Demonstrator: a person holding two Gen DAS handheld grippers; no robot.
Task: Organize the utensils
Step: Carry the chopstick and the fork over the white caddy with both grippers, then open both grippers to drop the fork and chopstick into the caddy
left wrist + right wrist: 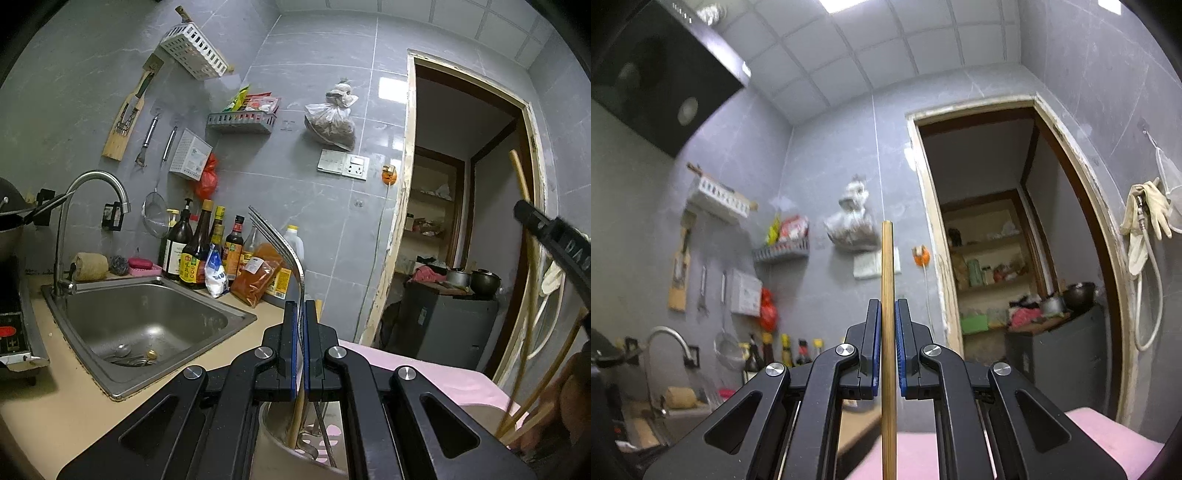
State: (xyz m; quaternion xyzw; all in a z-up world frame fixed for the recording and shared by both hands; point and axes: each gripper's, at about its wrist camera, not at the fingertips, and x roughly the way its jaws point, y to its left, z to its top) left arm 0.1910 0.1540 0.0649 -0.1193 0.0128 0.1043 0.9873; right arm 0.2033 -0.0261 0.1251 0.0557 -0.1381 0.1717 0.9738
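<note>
- Left gripper (pixel 301 306): jaws clamped on the handle of a metal fork (pixel 284 243). Tines point up and lean toward the far left; the lower handle runs between the blue pads and drops out of sight behind the gripper body.
- Below that gripper, near edge of the left view: a round metal utensil holder (pixel 275 435), mostly covered by the gripper frame. A wooden stick and thin metal handles stand in it; their ends are hidden, so I cannot name them.
- Right gripper (pixel 887 306): jaws clamped on a bamboo chopstick (pixel 887 280), upright, its top end free above the pads. Lower end is cut off by the frame's bottom edge.
- In the left view the right gripper enters from the right edge as a dark, blurred bar. Further chopsticks (pixel 532 402) cross the near right corner; a dark hand shape beside them is too blurred to read.
- Pink cloth (pixel 436 373) lies on the counter beneath both grippers, partly hidden.
- Sink (pixel 147 317), left: a spoon and another small item lie at the drain, hard to make out.
- Sauce bottles (pixel 199 251) stand along the far wall behind the sink; labels unreadable.
- Right view is soft: wall shelves and hanging tools show as outlines only.
</note>
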